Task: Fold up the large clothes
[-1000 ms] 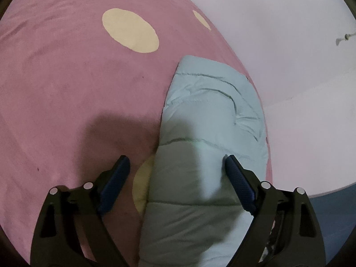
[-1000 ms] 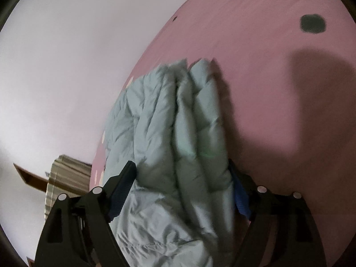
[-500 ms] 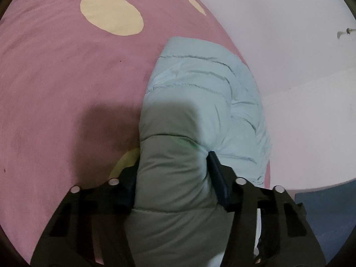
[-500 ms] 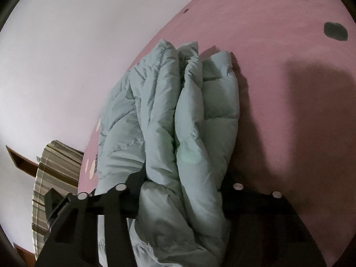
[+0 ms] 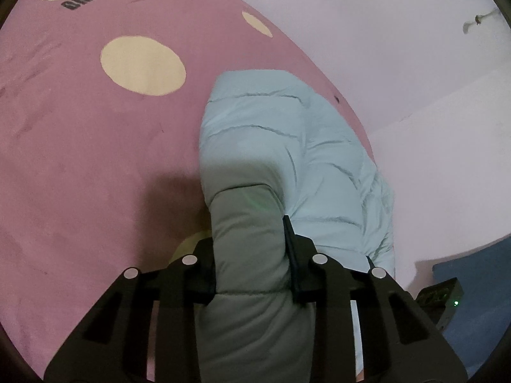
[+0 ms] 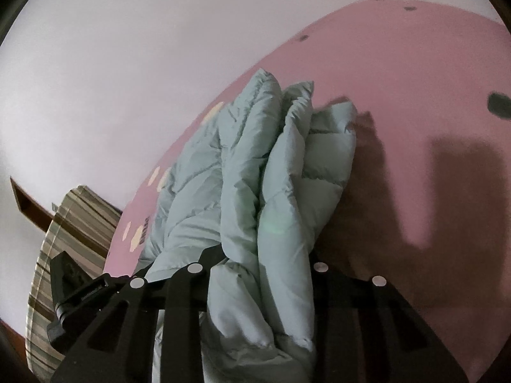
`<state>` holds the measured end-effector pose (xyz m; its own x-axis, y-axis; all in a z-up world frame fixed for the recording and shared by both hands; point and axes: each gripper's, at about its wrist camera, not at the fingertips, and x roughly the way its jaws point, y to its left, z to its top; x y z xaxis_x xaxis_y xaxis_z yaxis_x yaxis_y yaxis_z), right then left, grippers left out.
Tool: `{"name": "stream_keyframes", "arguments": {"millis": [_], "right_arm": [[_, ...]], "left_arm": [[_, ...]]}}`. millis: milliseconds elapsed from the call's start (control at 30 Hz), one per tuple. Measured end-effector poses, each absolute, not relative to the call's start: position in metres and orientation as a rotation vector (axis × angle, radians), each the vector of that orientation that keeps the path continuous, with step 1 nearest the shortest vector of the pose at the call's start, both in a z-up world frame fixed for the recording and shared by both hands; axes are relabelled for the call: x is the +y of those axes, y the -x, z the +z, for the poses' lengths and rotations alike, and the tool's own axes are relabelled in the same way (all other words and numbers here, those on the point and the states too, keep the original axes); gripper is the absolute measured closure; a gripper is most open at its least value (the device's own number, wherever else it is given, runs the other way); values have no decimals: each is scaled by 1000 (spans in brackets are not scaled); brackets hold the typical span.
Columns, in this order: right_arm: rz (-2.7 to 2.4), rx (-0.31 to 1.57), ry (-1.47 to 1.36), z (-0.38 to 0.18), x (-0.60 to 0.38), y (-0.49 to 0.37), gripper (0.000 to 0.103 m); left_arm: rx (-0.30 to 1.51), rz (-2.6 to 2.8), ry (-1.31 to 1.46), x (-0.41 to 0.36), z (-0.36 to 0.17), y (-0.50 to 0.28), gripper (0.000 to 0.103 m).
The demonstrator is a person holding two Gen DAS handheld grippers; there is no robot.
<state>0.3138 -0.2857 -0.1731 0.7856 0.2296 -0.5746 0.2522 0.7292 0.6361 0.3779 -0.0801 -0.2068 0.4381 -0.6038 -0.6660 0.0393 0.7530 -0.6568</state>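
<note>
I have both tongs on the pale blue puffer jacket (image 5: pixel 287 146), which lies on the pink bed cover (image 5: pixel 80 159) close to the edge by the white wall (image 5: pixel 383 32). My left tongs (image 5: pixel 252 255) have just been closing and now pinch a thick padded roll of it between the pads; the fabric bulges out on either side of the jaws, so I read that as a firm clamp. My right tongs (image 6: pixel 258 274) have also just been closing and are clamped on a bunched stack of several quilted layers (image 6: pixel 274 175), which stands up in ridges ahead of the jaws.

As I judge it, the folding is well along: the jacket is already gathered into a narrow, layered bundle, not spread flat, and no loose sleeve shows in either view. What I cannot tell is whether the far end is squared up, since the bundle hides its own underside. What seems left is one more fold or a lift to carry the bundle over onto itself, then setting it down neatly and letting go. The puffy filling will spring back, so I expect the layers to need pressing flat before release
</note>
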Motion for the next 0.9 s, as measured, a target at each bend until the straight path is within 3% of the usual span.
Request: {"name": "stream_keyframes", "arguments": {"millis": [467, 900], "right_arm": [[171, 644, -672, -137, -221, -379, 74], [234, 706, -651, -161, -179, -455, 74]], "left_arm": [[911, -322, 648, 15, -169, -377, 73], [886, -222, 610, 67, -176, -430, 73]]}}
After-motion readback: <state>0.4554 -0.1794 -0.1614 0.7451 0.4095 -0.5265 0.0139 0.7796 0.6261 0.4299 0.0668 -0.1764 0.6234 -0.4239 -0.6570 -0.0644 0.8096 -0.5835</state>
